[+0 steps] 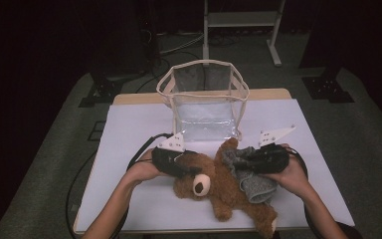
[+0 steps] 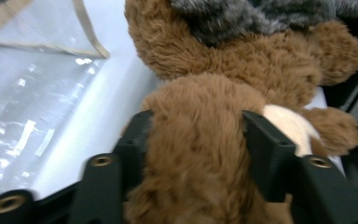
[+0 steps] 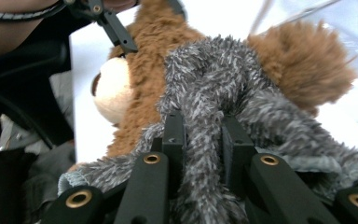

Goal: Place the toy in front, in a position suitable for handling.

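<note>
Centrally on the white table [image 1: 129, 129], brown teddy bear [image 1: 219, 186] lying just before the clear bag [image 1: 206, 99], left gripper [image 2: 196, 135] with jaws pressed on the bear's head, right gripper [image 3: 204, 135] clamped tight on the grey fuzzy cloth [image 3: 214, 84] across the bear's body.

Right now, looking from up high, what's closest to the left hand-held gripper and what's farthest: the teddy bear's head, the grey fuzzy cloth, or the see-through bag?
From the left hand-held gripper:
1. Teddy bear's head: right at the jaws, which clamp its brown fur.
2. Grey fuzzy cloth: to the right, over the bear's body.
3. See-through bag: farther back on the table, standing upright.
</note>
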A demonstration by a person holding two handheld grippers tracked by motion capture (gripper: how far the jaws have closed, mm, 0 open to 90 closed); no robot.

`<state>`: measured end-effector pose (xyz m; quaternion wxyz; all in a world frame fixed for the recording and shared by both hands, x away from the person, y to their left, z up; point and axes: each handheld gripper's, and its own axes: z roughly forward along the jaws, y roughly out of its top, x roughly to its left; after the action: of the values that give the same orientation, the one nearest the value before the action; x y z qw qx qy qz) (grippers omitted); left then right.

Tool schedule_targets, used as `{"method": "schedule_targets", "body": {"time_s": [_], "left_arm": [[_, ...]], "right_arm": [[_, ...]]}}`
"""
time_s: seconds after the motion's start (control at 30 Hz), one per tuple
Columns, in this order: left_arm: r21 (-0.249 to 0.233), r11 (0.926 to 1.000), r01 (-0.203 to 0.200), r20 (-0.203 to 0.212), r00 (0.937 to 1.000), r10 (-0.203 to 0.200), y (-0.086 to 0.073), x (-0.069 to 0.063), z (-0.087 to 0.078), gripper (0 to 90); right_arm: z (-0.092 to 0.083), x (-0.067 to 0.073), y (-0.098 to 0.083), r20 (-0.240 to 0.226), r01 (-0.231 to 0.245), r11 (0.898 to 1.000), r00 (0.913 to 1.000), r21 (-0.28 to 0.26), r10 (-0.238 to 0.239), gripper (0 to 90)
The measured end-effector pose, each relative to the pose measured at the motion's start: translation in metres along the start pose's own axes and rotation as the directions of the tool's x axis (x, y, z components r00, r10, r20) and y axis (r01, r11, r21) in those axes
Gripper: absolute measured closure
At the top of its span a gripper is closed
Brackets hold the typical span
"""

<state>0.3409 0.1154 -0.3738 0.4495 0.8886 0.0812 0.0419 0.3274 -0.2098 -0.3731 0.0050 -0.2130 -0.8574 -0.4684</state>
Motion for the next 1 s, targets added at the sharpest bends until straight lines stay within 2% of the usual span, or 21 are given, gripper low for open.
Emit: {"method": "schedule_targets", "body": {"time_s": [0.07,0.1,0.13,0.17,0.27,0.33,0.37,0.4,0.43,0.5,0.53,0.57,0.6,0.63,0.67,0.7,0.77,0.8,0.87,0.9,1.0], "left_arm": [[-0.031,0.9994,0.017,0.02,0.9997,-0.016,-0.005,-0.002,-0.002,36.2],[-0.031,0.9994,0.017,0.02,0.9997,-0.016,-0.005,-0.002,-0.002,31.2],[-0.036,0.9991,0.023,0.021,0.9995,-0.023,-0.005,-0.003,-0.002,25.8],[-0.038,0.9988,0.03,0.024,0.9993,-0.029,-0.005,-0.004,-0.001,25.8],[-0.019,0.9992,0.034,0.041,0.9986,-0.033,-0.003,-0.006,0.007,14.9],[-0.009,0.9988,0.048,0.081,0.9956,-0.047,-0.005,-0.006,0.017,9.7],[-0.009,0.9988,0.048,0.081,0.9956,-0.047,-0.005,-0.006,0.017,11.1],[-0.021,0.9974,0.069,0.106,0.9921,-0.067,-0.009,-0.006,0.018,15.5],[-0.021,0.9974,0.069,0.106,0.9921,-0.067,-0.009,-0.006,0.018,22.2],[-0.024,0.9981,0.057,0.095,0.9939,-0.055,-0.011,-0.007,0.016,36.7],[-0.027,0.9992,0.029,0.058,0.998,-0.027,-0.011,-0.009,0.013,42.9],[-0.027,0.9992,0.029,0.058,0.998,-0.027,-0.011,-0.009,0.013,46.6],[-0.032,0.9994,0.009,0.025,0.9997,-0.008,-0.008,-0.01,0.012,48.5],[-0.032,0.9994,0.009,0.025,0.9997,-0.008,-0.008,-0.01,0.012,50.1],[-0.026,0.9996,-0.011,0.003,0.9999,0.011,-0.004,-0.008,0.011,50.5],[-0.026,0.9996,-0.011,0.003,0.9999,0.011,-0.004,-0.008,0.011,50.7],[-0.023,0.9995,-0.022,-0.013,0.9997,0.022,0.0,-0.006,0.009,50.9],[-0.018,0.9994,-0.03,-0.014,0.9995,0.03,0.002,-0.006,0.007,51.1],[0.003,0.9982,-0.06,-0.035,0.9976,0.061,0.004,-0.005,0.001,51.1],[0.003,0.9982,-0.06,-0.035,0.9976,0.061,0.004,-0.005,0.001,51.0],[0.004,0.9976,-0.069,-0.034,0.9971,0.069,-0.005,-0.008,-0.002,50.4]], "right_arm": [[0.003,0.01,0.0,0.009,0.027,0.999,0.9996,0.017,-0.028,74.7],[0.003,0.01,0.0,0.009,0.027,0.999,0.9996,0.017,-0.028,74.7],[0.002,0.019,-0.001,0.021,0.054,0.998,0.9983,0.029,-0.055,74.8],[0.002,0.019,-0.001,0.021,0.054,0.998,0.9983,0.029,-0.055,74.8],[0.002,0.029,-0.004,0.026,0.076,0.996,0.9967,0.044,-0.077,75.0],[0.002,0.037,-0.007,0.031,0.092,0.995,0.9951,0.046,-0.094,75.0],[0.002,0.037,-0.007,0.031,0.092,0.995,0.9951,0.046,-0.094,75.0],[0.001,0.04,-0.008,0.041,0.099,0.994,0.994,0.044,-0.101,74.8],[0.001,0.04,-0.008,0.041,0.099,0.994,0.994,0.044,-0.101,74.8],[-0.005,0.037,-0.006,0.04,0.094,0.995,0.9947,0.027,-0.095,74.5],[-0.009,0.034,-0.005,0.044,0.091,0.996,0.9949,0.015,-0.091,74.4],[-0.013,0.031,-0.003,0.048,0.081,0.997,0.9956,0.004,-0.081,74.4],[-0.018,0.027,-0.001,0.06,0.07,0.998,0.9958,-0.006,-0.069,74.4],[-0.018,0.027,-0.001,0.06,0.07,0.998,0.9958,-0.006,-0.069,74.4],[-0.025,0.018,0.002,0.086,0.045,0.999,0.9954,-0.022,-0.043,74.4],[-0.026,0.013,0.003,0.1,0.039,0.999,0.9944,-0.024,-0.036,74.5],[-0.027,0.008,0.004,0.11,0.028,0.999,0.9936,-0.029,-0.025,74.4],[-0.027,0.0,0.008,0.105,0.004,0.999,0.9945,-0.049,0.001,74.4],[-0.024,-0.005,0.012,0.103,-0.008,0.999,0.9946,-0.05,0.013,74.4],[-0.024,-0.005,0.012,0.103,-0.008,0.999,0.9946,-0.05,0.013,74.4],[-0.007,-0.001,0.011,0.048,0.008,1.0,0.9988,-0.002,-0.008,74.2]]}}
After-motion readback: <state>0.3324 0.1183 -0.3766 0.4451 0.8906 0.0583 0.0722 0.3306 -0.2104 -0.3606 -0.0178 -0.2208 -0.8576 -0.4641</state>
